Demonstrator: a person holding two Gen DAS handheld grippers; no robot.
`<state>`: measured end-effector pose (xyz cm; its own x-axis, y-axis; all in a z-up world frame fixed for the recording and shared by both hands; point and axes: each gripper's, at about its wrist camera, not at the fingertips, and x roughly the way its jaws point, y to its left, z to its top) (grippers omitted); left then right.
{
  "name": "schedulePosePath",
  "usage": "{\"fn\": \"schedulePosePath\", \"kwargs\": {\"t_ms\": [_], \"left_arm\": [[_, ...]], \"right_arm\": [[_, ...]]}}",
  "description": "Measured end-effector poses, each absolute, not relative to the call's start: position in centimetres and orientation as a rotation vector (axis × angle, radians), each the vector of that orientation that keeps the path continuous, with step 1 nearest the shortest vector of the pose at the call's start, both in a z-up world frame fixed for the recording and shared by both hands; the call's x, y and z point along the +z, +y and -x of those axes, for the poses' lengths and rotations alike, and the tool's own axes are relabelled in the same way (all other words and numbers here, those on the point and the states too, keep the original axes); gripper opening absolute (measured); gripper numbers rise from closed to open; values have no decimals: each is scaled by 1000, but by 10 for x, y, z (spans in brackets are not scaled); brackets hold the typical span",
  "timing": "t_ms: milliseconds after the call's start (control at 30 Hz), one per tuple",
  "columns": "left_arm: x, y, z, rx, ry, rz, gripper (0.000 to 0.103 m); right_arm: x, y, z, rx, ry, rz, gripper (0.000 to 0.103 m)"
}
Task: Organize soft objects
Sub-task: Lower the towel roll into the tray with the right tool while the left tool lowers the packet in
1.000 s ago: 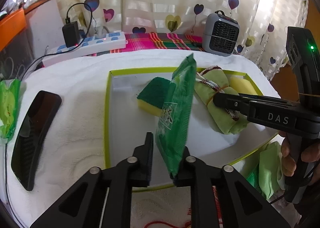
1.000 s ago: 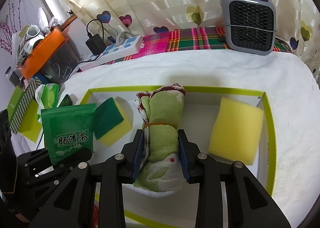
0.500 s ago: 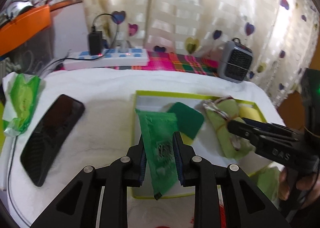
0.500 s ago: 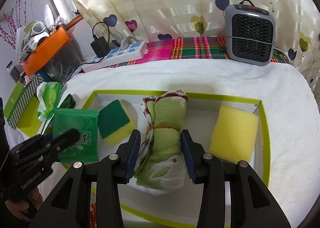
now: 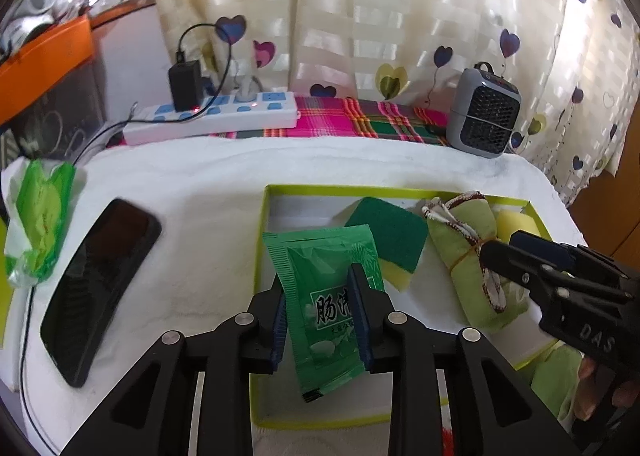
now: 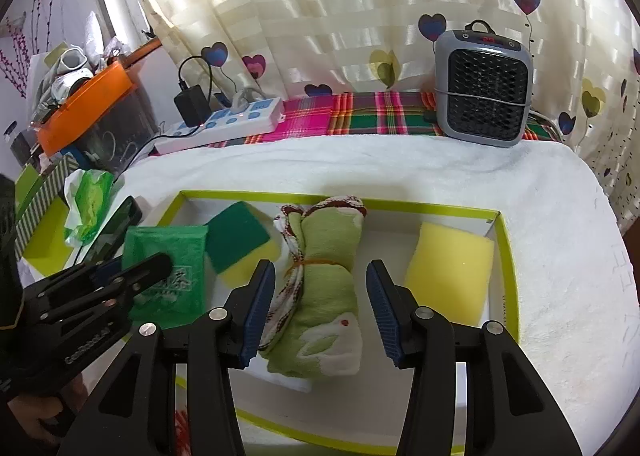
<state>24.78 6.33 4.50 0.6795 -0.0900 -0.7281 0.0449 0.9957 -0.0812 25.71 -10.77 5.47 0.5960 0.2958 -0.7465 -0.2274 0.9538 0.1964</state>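
Having widened since earlier, right gripper [image 6: 322, 308] jaws straddle the rolled towel [image 6: 324, 276]; left gripper [image 5: 320, 312] jaws clench the green packet [image 5: 326, 296].

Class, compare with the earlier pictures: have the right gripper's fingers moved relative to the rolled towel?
Yes. The right gripper has opened: its fingers, earlier pressed against the rolled towel, now stand apart from it inside the tray.

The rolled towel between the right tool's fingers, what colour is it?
Light green rolled towel with a white rabbit motif and red-and-white edging; clearest in the right wrist view.

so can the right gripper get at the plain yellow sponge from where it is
Probably yes. The right gripper is open around the rolled towel, and the yellow sponge lies just beside it in the tray, uncovered.
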Motion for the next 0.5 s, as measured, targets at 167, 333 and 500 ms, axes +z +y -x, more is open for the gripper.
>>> {"fn": "schedulePosePath", "kwargs": {"t_ms": [167, 333, 500], "left_arm": [[41, 62, -262, -71, 840, 76, 30], [40, 60, -266, -81, 820, 66, 31], [44, 66, -268, -50, 780, 54, 35]], "right_arm": [[53, -104, -256, 312, 894, -82, 49], [52, -105, -255, 305, 896, -80, 49], [52, -104, -255, 305, 897, -80, 49]]}}
